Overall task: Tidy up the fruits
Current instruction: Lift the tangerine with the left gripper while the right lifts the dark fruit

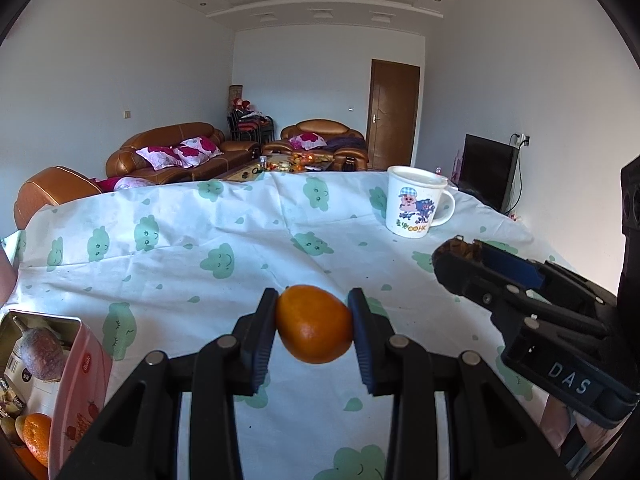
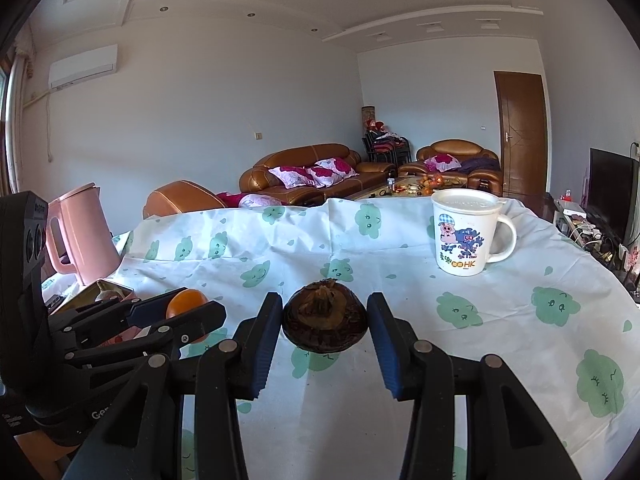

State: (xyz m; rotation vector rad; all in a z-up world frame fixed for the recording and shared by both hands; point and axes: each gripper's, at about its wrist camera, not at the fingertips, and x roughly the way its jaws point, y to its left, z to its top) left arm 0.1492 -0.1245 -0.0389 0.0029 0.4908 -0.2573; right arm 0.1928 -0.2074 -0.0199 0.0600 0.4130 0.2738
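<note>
Above the cloud-print worktop [image 1: 224, 240], the left tool [image 1: 313, 322] grips an orange [image 1: 313, 324] at lower centre; the right tool [image 2: 325, 322] clamps a dark brown fruit [image 2: 325, 322], lower centre.

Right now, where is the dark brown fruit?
The dark brown fruit sits between the right gripper pads, held above the cloud-print tablecloth, centre of the right wrist view, with the white cartoon mug farther back to its right.
</note>
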